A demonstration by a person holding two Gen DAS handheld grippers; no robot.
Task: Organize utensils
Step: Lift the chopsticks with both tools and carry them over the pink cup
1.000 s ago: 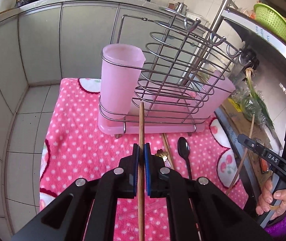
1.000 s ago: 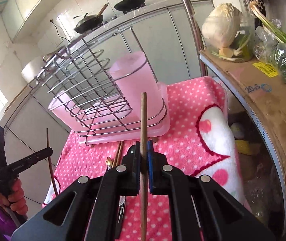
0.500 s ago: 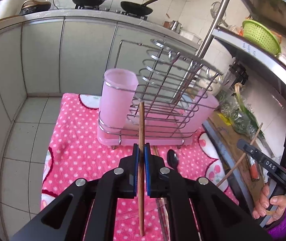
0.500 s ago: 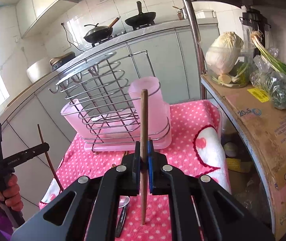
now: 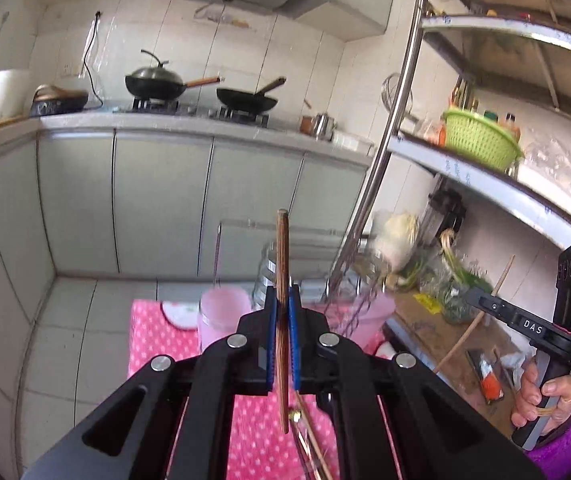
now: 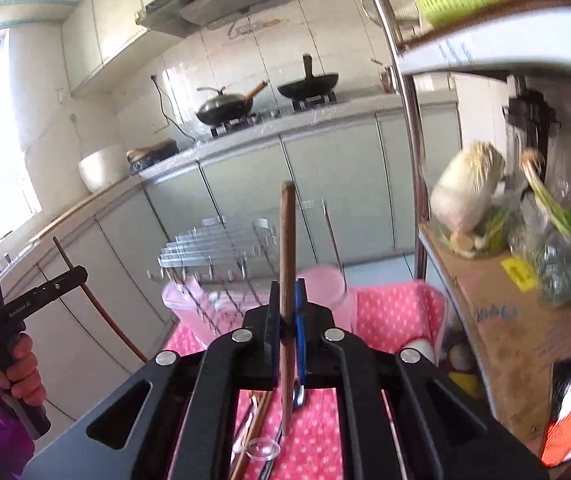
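My left gripper (image 5: 282, 322) is shut on a brown wooden chopstick (image 5: 282, 256) that stands upright between its blue pads, high above the pink dotted cloth (image 5: 153, 332). My right gripper (image 6: 286, 316) is likewise shut on a second upright wooden chopstick (image 6: 287, 236). Below and ahead stands the wire utensil rack (image 6: 213, 244) with its pink cup (image 5: 221, 312), blurred in both views. More chopsticks (image 6: 259, 416) and a spoon lie on the cloth under the grippers. Each wrist view shows the other gripper held by a hand in a purple sleeve.
A metal shelf (image 5: 485, 176) on the right carries a green basket (image 5: 479, 144), cabbage (image 6: 467, 188) and greens. Its upright pole (image 5: 397, 120) rises beside the rack. Grey cabinets and a counter with two pans (image 5: 201, 88) lie behind.
Both grippers have risen well above the cloth with their chopsticks and tilted up toward level. The rack and cup have dropped low in both views, and the stove wall fills the frame.
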